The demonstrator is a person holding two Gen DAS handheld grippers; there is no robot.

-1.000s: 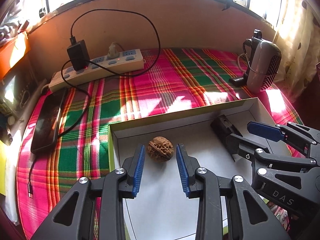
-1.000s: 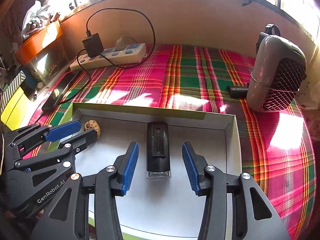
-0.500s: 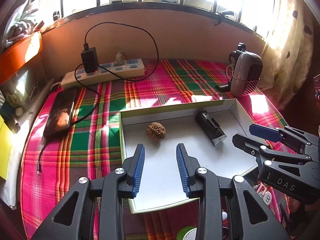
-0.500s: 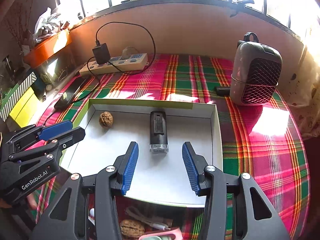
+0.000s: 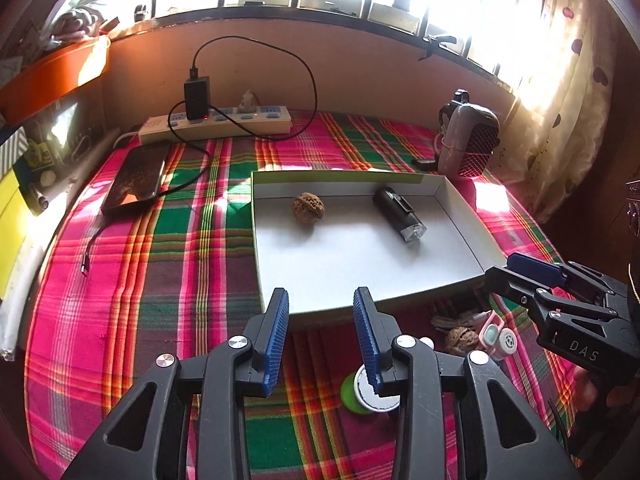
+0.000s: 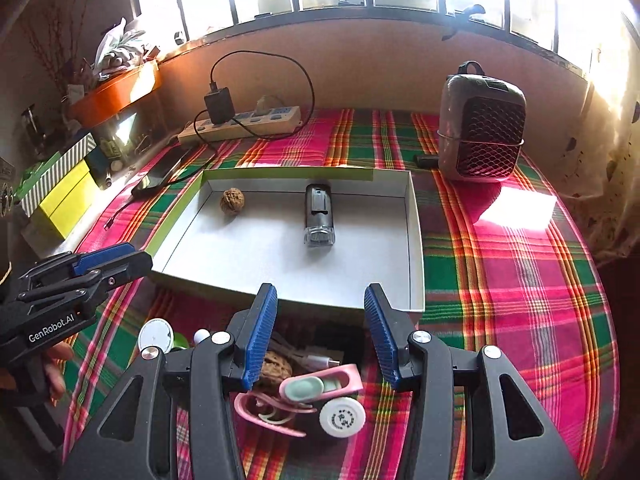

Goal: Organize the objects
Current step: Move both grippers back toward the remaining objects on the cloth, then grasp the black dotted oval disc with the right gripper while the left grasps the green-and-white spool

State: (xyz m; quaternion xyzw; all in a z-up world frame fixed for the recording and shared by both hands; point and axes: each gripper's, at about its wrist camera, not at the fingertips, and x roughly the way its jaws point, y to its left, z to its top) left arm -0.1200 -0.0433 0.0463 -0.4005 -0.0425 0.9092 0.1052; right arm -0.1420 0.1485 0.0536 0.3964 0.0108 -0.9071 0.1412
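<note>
A white tray point(image 5: 340, 268) point(image 6: 260, 256) with a green outer edge lies on the plaid cloth. Inside it rest a walnut point(image 5: 307, 208) point(image 6: 232, 201) and a black torch-like device point(image 5: 398, 214) point(image 6: 319, 214). My left gripper point(image 5: 320, 308) point(image 6: 116, 258) hovers at the tray's near edge; its jaws are opening with nothing between them. My right gripper point(image 6: 320, 300) point(image 5: 516, 268) is open and empty, above a second walnut point(image 6: 276, 366) point(image 5: 462, 338), a pink clip point(image 6: 320, 384) and a white round disc point(image 6: 342, 418) in front of the tray.
A green-and-white round lid point(image 5: 360, 392) lies under the left fingers. A power strip point(image 5: 216, 122) with a charger, a phone point(image 5: 136, 178) and its cable sit at the back left. A small heater point(image 6: 482, 136) stands at the back right. Yellow boxes point(image 6: 64, 196) line the left edge.
Both grippers have drawn back from inside the tray to its near edge. The walnut and black device stayed put. The small items in front of the tray came into view.
</note>
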